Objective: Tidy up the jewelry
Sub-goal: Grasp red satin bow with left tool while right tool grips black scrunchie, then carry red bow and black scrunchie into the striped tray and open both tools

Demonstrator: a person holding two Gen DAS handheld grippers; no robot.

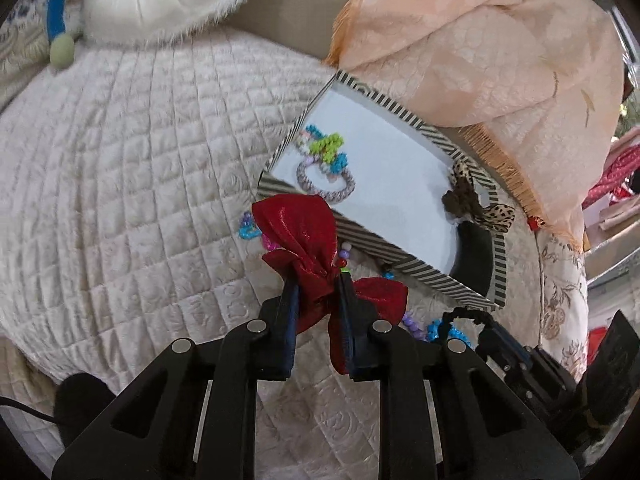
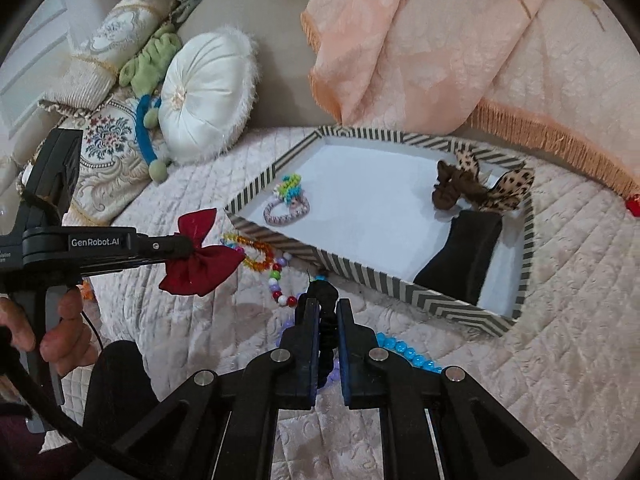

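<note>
My left gripper (image 1: 318, 280) is shut on a red fabric bow (image 1: 304, 232) and holds it above the quilt, just left of the striped tray (image 1: 400, 114). The bow also shows in the right wrist view (image 2: 200, 258). My right gripper (image 2: 328, 304) is shut on a black scrunchie (image 2: 326, 296), near the tray's front wall (image 2: 360, 276). In the tray lie beaded bracelets (image 2: 288, 204), a brown and leopard bow (image 2: 472, 188) and a black item (image 2: 464, 256). Loose bead bracelets (image 2: 256, 254) lie on the quilt before the tray.
A quilted cream bedspread (image 1: 140, 160) carries everything. A peach fringed blanket (image 2: 420, 40) lies behind the tray. A round white cushion (image 2: 208, 96), a blue and green headband (image 2: 142, 136) and embroidered pillows sit at the far left. Blue beads (image 2: 404, 350) lie by my right gripper.
</note>
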